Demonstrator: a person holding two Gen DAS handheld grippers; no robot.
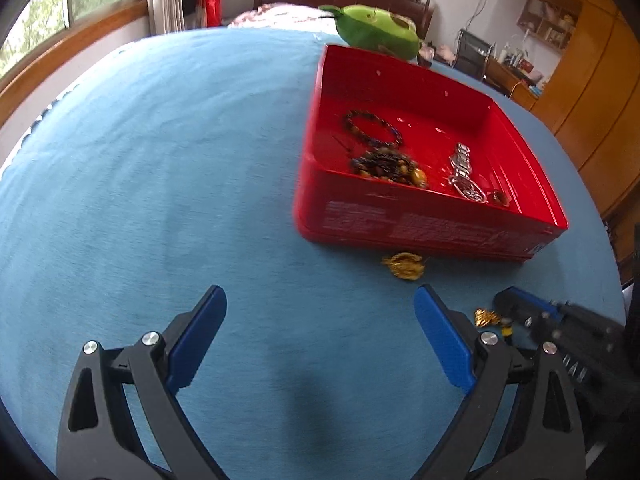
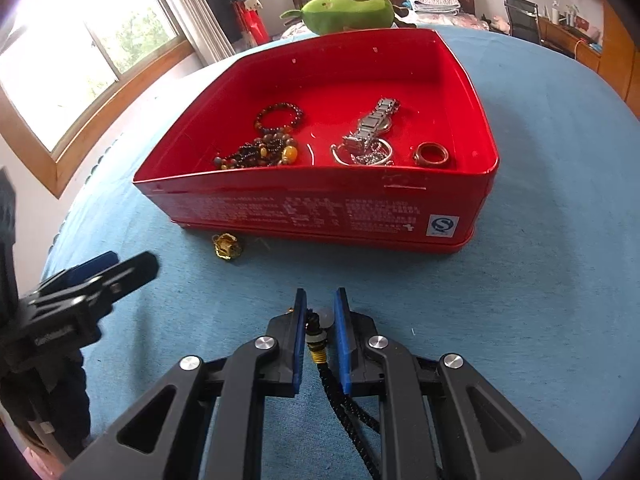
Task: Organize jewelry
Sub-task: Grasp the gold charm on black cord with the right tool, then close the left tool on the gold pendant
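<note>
Right claw (image 2: 320, 320) is nearly closed on a black cord necklace (image 2: 320, 344), short of the red tin (image 2: 304, 216) on the blue table (image 2: 540, 280). Left claw (image 1: 320, 320) gapes wide, empty. Risk: trailing cord snags the tin's rim, or slips from the thin pinch.

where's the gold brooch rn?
The gold brooch lies on the blue cloth, outside the red tin, at its near wall's left end; in the left wrist view it's center-right.
</note>
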